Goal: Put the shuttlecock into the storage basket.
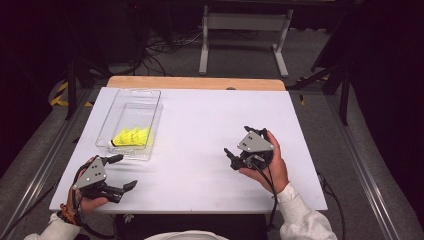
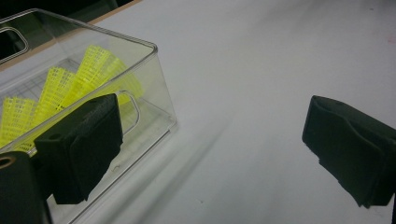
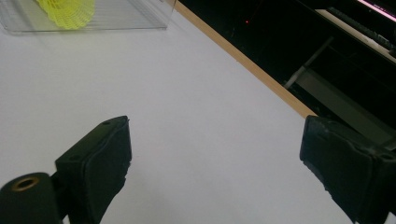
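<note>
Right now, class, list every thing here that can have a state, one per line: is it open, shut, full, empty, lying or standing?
Left tool: open, holding nothing, beside the box.
Right tool: open, holding nothing, over bare table.
Clear box: no lid on, upright on the white table.
Yellow shuttlecocks: lying in the box's near end.

A white table (image 1: 200, 130) with a wooden strip (image 1: 195, 83) along its far edge fills the middle of the room. Beyond it, on the grey floor (image 1: 240, 55), stands a white metal frame (image 1: 245, 30), with dark cables (image 1: 160, 47) tangled to its left.
</note>
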`<state>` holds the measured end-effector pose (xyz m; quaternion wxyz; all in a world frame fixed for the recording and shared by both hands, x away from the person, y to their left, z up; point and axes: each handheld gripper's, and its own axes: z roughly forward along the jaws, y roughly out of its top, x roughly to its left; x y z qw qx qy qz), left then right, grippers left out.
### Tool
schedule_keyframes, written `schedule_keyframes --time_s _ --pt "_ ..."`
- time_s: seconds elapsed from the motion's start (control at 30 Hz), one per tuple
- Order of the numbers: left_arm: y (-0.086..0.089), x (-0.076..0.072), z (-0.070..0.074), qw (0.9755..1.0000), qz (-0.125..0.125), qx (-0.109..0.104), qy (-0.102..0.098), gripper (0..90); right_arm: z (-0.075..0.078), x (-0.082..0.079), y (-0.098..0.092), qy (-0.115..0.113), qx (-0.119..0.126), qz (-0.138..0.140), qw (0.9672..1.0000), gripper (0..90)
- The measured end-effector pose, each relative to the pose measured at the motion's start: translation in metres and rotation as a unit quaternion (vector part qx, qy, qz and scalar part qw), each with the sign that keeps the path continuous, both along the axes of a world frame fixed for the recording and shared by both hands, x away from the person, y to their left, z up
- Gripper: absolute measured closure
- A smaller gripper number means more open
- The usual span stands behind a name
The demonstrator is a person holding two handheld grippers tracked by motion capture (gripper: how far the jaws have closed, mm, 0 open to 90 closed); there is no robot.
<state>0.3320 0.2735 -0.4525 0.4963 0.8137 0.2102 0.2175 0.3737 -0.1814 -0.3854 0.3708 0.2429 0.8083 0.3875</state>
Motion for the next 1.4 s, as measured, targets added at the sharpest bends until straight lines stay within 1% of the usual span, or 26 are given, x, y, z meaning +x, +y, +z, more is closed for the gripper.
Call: schedule_keyframes --time_s 0.17,0.23,0.27,0.33,0.4,0.5,0.53,0.63,0.67,0.7,0.77,0.87,1.0,1.1,1.17,1.23,1.3,1.33,1.4 --pt "0.000 0.000 0.000 1.0000 0.001 0.001 -0.002 6.1 -0.009 -0.003 -0.005 0.002 -0.001 0.000 1.0000 9.3" --pt "0.000 0.000 0.000 1.0000 0.001 0.001 -0.002 6.1 -0.011 -0.005 -0.006 0.000 0.002 0.006 1.0000 9.1" --pt "0.001 0.000 0.000 1.0000 0.002 0.000 -0.002 6.1 -0.013 -0.006 -0.008 -0.001 0.003 0.004 1.0000 9.1" --pt "0.000 0.000 0.000 1.0000 0.002 0.000 -0.001 6.1 -0.016 -0.007 -0.010 0.001 0.009 0.010 0.9999 8.8" --pt "0.000 0.000 0.000 1.0000 0.002 0.000 -0.002 6.1 -0.019 -0.009 -0.011 0.000 0.006 0.010 0.9999 8.6" --pt "0.000 0.000 0.000 1.0000 0.004 0.001 -0.003 6.1 -0.022 -0.011 -0.014 -0.003 0.009 0.014 0.9999 8.5" --pt "0.000 0.000 0.000 1.0000 0.003 -0.001 -0.001 6.1 -0.023 -0.012 -0.015 -0.001 0.006 0.011 0.9999 8.2" --pt "0.000 0.001 0.000 1.0000 0.004 0.002 -0.003 6.1 -0.027 -0.013 -0.019 -0.001 0.006 0.003 1.0000 8.0" --pt "0.000 0.001 0.000 1.0000 0.004 0.002 -0.003 6.1 -0.029 -0.014 -0.021 0.002 0.008 0.004 1.0000 7.9" --pt "0.000 0.001 0.000 1.0000 0.004 -0.001 -0.001 6.1 -0.031 -0.015 -0.023 0.003 0.016 0.009 0.9998 8.1" --pt "0.000 0.001 0.000 1.0000 0.005 0.000 -0.001 6.1 -0.035 -0.016 -0.026 0.004 0.012 0.004 0.9999 7.5" --pt "0.000 0.000 0.000 1.0000 0.007 0.000 -0.002 6.1 -0.040 -0.018 -0.030 0.008 0.015 -0.003 0.9999 7.5" --pt "0.000 0.001 0.000 1.0000 0.008 -0.002 -0.004 6.0 -0.048 -0.020 -0.038 0.013 0.025 -0.009 0.9996 7.6" --pt "0.001 0.001 0.000 0.9999 0.009 -0.002 -0.005 5.9 -0.052 -0.021 -0.042 0.013 0.032 -0.012 0.9993 7.6" --pt "0.001 0.001 0.000 0.9999 0.012 -0.003 -0.005 5.8 -0.056 -0.023 -0.047 0.015 0.043 -0.010 0.9989 7.6" --pt "0.000 0.001 0.001 0.9999 0.014 0.001 -0.010 5.4 -0.061 -0.026 -0.050 0.017 0.054 -0.015 0.9983 7.6" --pt "0.001 0.001 0.001 0.9998 0.017 -0.003 -0.013 5.2 -0.064 -0.028 -0.053 0.017 0.055 -0.016 0.9982 7.3" --pt "0.001 0.001 0.001 0.9997 0.020 -0.004 -0.014 4.9 -0.066 -0.030 -0.056 0.017 0.066 -0.018 0.9975 7.3" --pt "0.001 0.001 0.002 0.9995 0.024 -0.004 -0.018 4.8 -0.067 -0.032 -0.057 0.015 0.066 -0.020 0.9975 7.0"
